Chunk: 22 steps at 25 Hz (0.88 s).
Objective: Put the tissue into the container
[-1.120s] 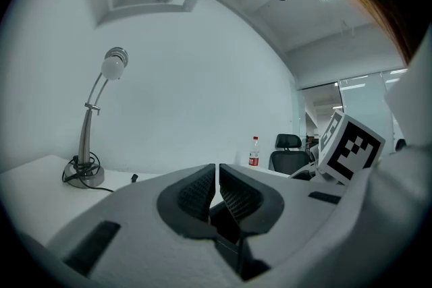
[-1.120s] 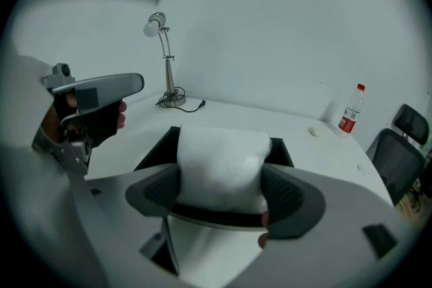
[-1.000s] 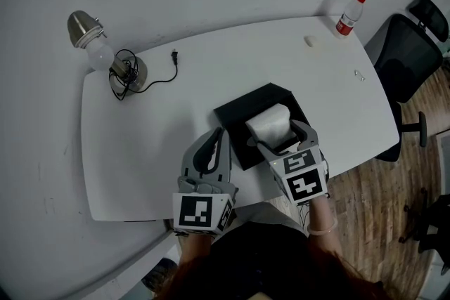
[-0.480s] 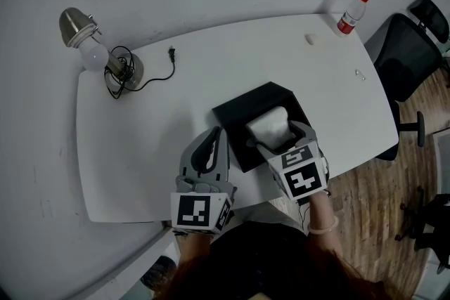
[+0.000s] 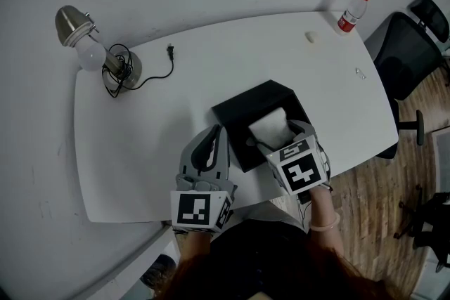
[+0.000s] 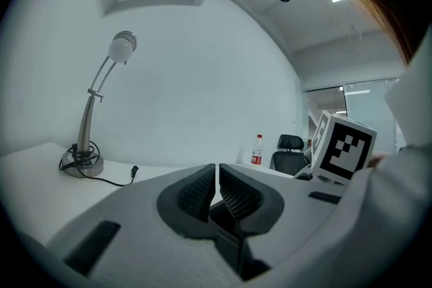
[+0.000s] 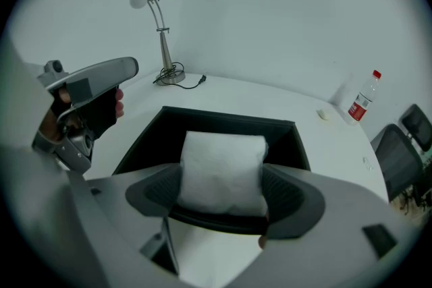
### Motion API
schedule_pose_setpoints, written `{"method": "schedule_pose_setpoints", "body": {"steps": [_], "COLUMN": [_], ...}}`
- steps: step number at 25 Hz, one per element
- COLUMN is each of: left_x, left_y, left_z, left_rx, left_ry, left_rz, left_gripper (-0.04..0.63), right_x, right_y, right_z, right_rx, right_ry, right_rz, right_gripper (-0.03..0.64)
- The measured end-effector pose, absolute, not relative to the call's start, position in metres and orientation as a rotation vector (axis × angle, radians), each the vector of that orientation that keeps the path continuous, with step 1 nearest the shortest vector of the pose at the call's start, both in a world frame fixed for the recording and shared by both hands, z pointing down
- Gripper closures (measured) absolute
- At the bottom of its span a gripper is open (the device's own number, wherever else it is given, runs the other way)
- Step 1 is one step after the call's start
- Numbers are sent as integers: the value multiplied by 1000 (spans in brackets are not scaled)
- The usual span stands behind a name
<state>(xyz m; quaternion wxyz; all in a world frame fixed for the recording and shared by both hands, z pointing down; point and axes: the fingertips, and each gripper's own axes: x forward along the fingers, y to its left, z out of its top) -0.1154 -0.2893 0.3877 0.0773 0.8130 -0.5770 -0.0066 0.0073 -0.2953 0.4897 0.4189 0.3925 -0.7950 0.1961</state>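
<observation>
A white tissue pack (image 7: pixel 223 168) sits between the jaws of my right gripper (image 7: pixel 223 193), which is shut on it. The tissue (image 5: pixel 271 128) hangs over the near part of the black open container (image 5: pixel 239 114) on the white table (image 5: pixel 140 151). In the right gripper view the container (image 7: pixel 223 125) lies just beyond and below the pack. My left gripper (image 5: pixel 211 151) rests left of the container, its jaws shut with nothing between them (image 6: pixel 217 191).
A metal desk lamp (image 5: pixel 91 46) with its cord and plug (image 5: pixel 171 51) stands at the table's far left. A water bottle (image 5: pixel 350 12) and a small white object (image 5: pixel 311 37) are at the far right corner. A black office chair (image 5: pixel 411 46) stands right of the table.
My right gripper has tilted down and moved slightly forward, bringing the tissue lower over the container. The left gripper has stayed put.
</observation>
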Motion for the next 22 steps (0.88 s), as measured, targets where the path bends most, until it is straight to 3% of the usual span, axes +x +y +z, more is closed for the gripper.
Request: {"method": "schedule_pose_setpoints", "body": {"steps": [22], "left_x": [-119], "left_y": [-276], "left_z": [381], "left_rx": [2444], "left_ry": [-1750], "left_rz": [3], "left_gripper": [556], "right_x": [7], "right_y": [-294], "right_z": [479], "right_rx": [998], "right_ry": [-2039], "right_rz": [397], "right_gripper": [227]}}
